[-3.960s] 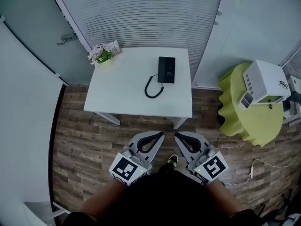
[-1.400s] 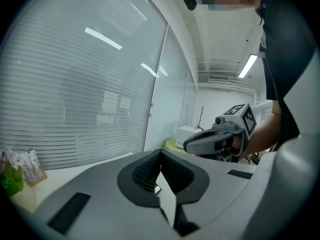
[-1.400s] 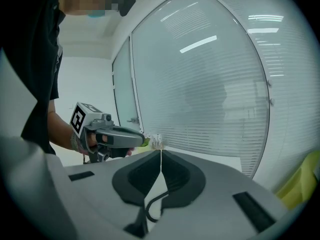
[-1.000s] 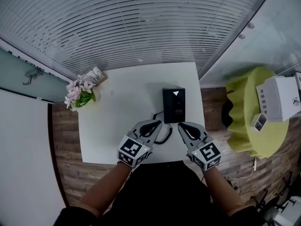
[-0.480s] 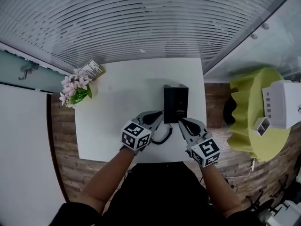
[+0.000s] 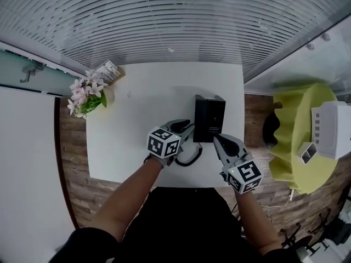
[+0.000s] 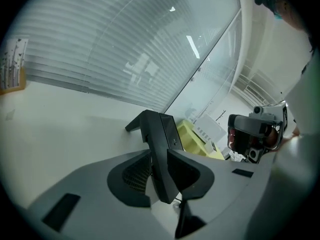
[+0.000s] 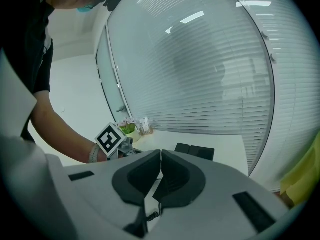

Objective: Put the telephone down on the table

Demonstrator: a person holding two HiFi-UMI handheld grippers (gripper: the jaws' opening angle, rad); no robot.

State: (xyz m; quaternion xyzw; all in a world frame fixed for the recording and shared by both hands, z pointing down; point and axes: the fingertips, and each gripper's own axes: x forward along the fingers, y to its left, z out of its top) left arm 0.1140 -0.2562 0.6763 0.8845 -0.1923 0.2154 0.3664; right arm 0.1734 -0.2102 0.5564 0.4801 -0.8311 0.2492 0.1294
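So the telephone (image 6: 209,118) sits on the white table (image 6: 142,97), close to the tabletop's right edge and roughly halfway between the far and near edges. Its coiled cord (image 6: 186,158) loops toward the near edge.

The left gripper (image 6: 185,129) has just been spreading its jaws, and the near end of the handset (image 7: 159,154) now stands between them. They look released rather than squeezing, though the gap is snug. The right gripper (image 6: 218,140) is clenched on nothing and hangs just off the phone's near right corner.

What could go sideways, imo:
- The jaws only straddle the tip of the handset. If they close that far out on the end, the long part can swing or slip once it's lifted.
- The handset is smooth black plastic and the grip comes in at a slant, so it may twist in the pads.
- Nothing holds the base. A tight cord could drag it, and the right edge is not far off.
- A flower pot (image 6: 85,98) stands at the far left corner, well apart, so that's no worry.
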